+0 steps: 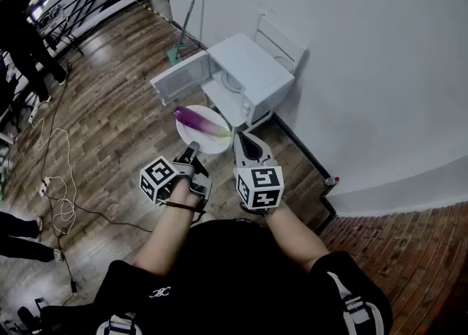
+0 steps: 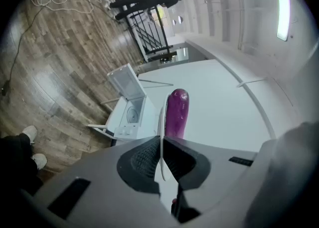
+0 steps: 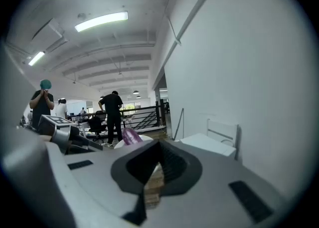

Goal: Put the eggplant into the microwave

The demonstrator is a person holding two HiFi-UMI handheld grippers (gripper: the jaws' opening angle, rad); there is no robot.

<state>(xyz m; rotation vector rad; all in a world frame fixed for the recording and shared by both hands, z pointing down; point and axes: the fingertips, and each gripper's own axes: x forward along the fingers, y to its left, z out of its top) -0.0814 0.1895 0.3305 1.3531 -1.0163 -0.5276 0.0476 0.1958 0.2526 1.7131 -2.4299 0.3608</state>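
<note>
Eggplant (image 1: 199, 121) lay on plate (image 1: 213, 143). Microwave (image 1: 245, 70) stood at plate's 1 o'clock, against wall (image 1: 351, 48). Mop (image 1: 191, 12) at microwave's 11 o'clock.

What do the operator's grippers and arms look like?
The left gripper and right gripper are grey shells with black ribbed pads. Each carries a cube with black-and-white square markers. The person wears a black short-sleeved top and a dark strap at the left wrist.
</note>
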